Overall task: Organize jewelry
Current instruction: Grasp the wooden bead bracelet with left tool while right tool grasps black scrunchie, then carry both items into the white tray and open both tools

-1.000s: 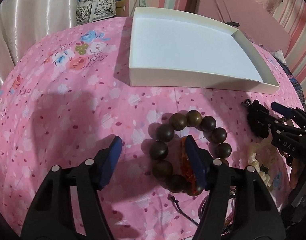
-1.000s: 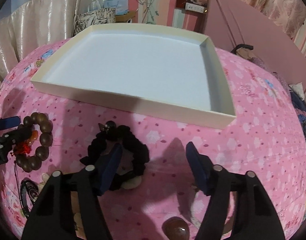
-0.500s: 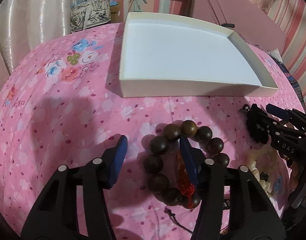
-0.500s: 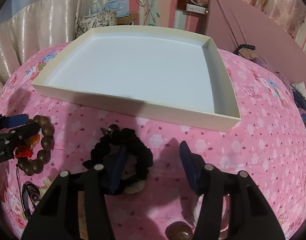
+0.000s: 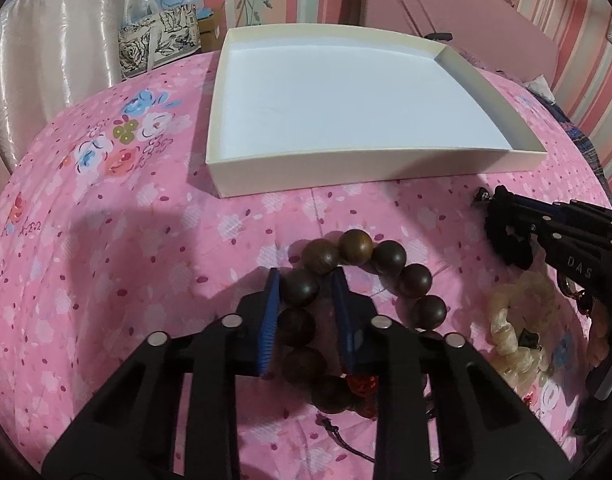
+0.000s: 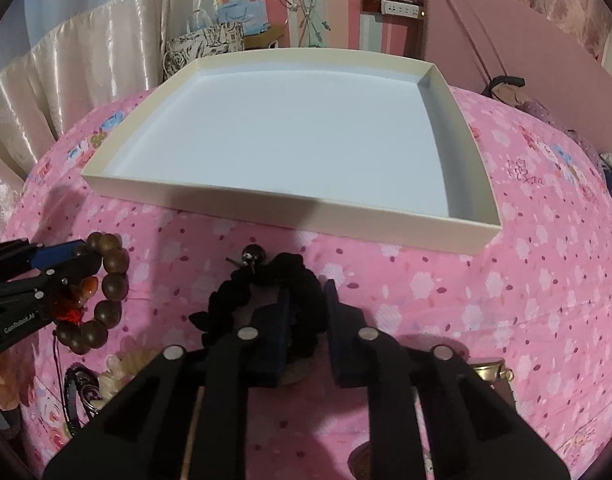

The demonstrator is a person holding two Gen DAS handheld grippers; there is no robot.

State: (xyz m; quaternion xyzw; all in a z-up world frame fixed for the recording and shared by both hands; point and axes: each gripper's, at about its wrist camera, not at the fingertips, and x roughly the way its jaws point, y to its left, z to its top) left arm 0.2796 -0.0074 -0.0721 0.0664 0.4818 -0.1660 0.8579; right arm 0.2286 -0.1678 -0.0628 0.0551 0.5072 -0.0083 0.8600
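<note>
A brown wooden bead bracelet (image 5: 386, 258) with a red-orange charm lies on the pink flowered cloth; it also shows in the right wrist view (image 6: 113, 284). My left gripper (image 5: 306, 284) is shut on the bracelet's left side, beads between the blue pads. A black frilly scrunchie (image 6: 265, 284) with a small charm lies to its right; my right gripper (image 6: 306, 300) is shut on its right side. It also shows in the left wrist view (image 5: 506, 236). An empty cream tray (image 5: 273, 176) stands behind both.
A pale translucent bracelet (image 5: 510, 332) lies right of the bead bracelet. More trinkets, among them a dark ring (image 6: 79, 392) and a gold piece (image 6: 490, 372), lie near the front. A patterned bag (image 5: 157, 40), curtain and pink board stand behind the tray.
Both grippers have closed from wide open: the left onto the bead bracelet's left side, the right onto the black scrunchie. Both moved slightly forward and down.
</note>
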